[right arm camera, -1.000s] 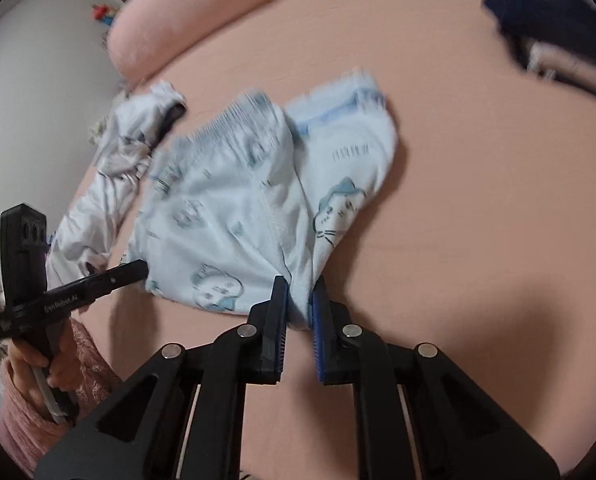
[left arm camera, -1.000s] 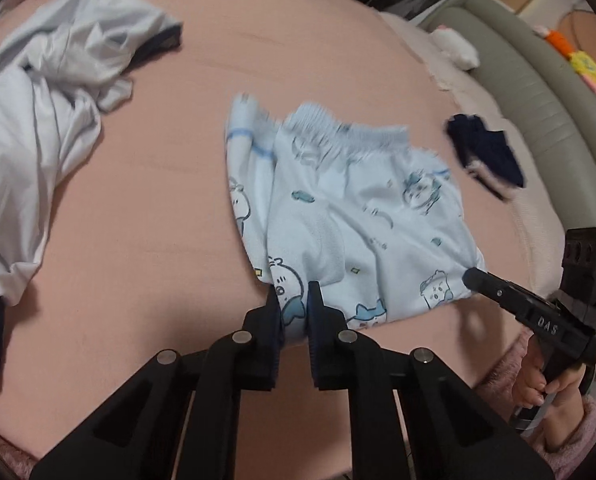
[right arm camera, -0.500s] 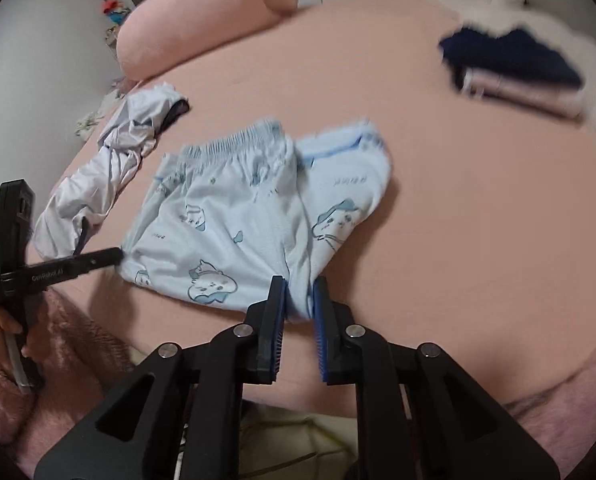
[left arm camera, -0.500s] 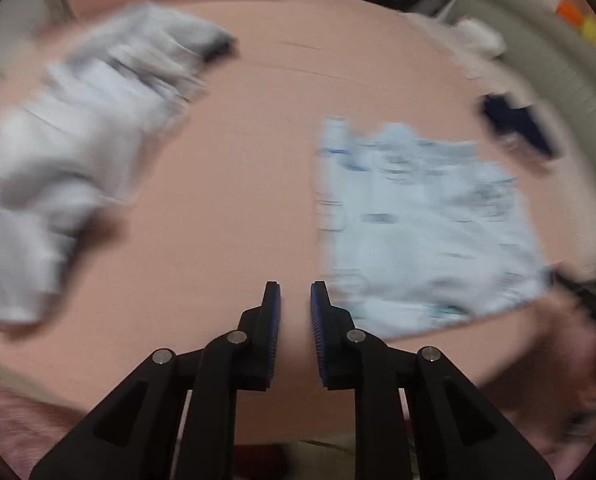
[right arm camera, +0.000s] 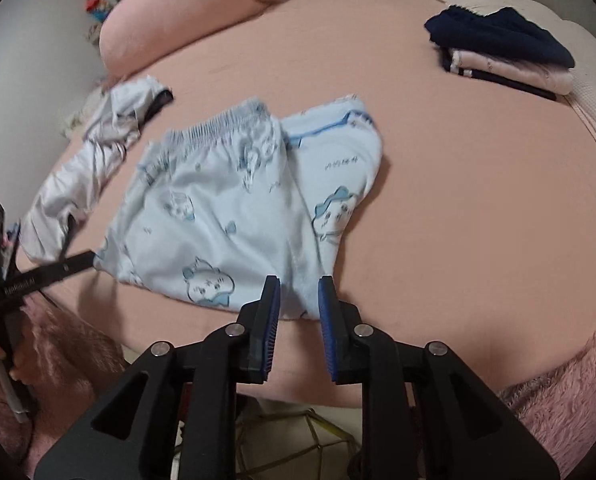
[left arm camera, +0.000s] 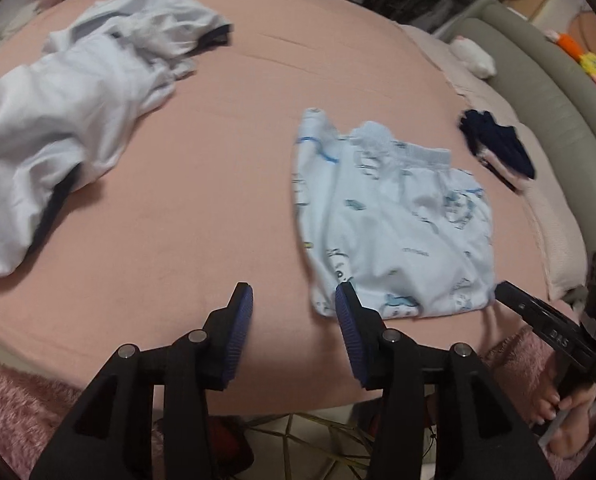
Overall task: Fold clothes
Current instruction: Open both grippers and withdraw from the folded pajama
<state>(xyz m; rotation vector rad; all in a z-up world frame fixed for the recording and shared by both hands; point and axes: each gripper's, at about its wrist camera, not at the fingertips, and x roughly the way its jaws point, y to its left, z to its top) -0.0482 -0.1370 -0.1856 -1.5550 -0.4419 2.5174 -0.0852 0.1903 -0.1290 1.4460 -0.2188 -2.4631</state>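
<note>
The light blue printed shorts [right arm camera: 225, 216] lie folded on the pink bed [left arm camera: 217, 168], near its front edge, with the gathered waistband at the far side and a second layer showing along one side. The left gripper [left arm camera: 293, 312] hangs over bare sheet just beside the shorts' near corner, its jaws spread wide and holding nothing. The right gripper [right arm camera: 298, 300] sits at the near hem with its jaws parted; cloth shows in the gap between them, but the pads do not appear to press it, so it looks released rather than pinched.

The shorts look thin, light and limp, probably a soft cotton knit. They should lift with almost no effort but will sag, drag on the sheet and slide out of shape if taken by one point only. A sensible hold is on the two near corners or along the hem, both layers caught together between the ribbed pads, so the fold does not open. The elastic waistband is thicker and would give a firmer bite if the piece needs turning.

A crumpled white garment [left arm camera: 57, 112] lies well apart on the far left of the bed, likely next to be folded. A small stack of folded clothes [right arm camera: 502, 52], navy on top, rests near the far right edge
</note>
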